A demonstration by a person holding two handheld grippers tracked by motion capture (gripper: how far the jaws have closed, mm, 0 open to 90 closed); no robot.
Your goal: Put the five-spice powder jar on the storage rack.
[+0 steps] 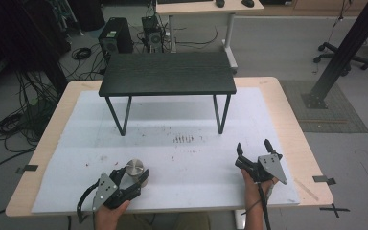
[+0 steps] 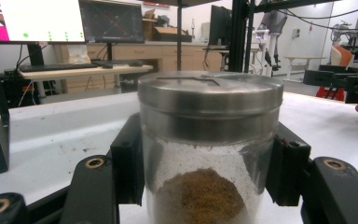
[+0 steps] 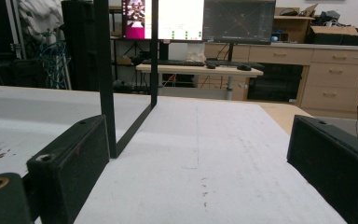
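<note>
High view, left gripper [image 1: 135,179] clamping jar [image 1: 135,169] near mat's [image 1: 182,158] front edge; right gripper [image 1: 254,149] spread wide, unladen

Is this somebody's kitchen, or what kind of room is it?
Probably not a kitchen. It looks like a lab or workshop: computer towers and tangled cables sit on the floor, monitors glow on desks, and a person's left gripper holds a jar on a work table.

black stand [image 1: 167,73] on white mat [image 1: 249,120].

Black grippers [image 1: 136,182], grey three-cornered plates, trailing cables, brass-ringed screw holes.
</note>
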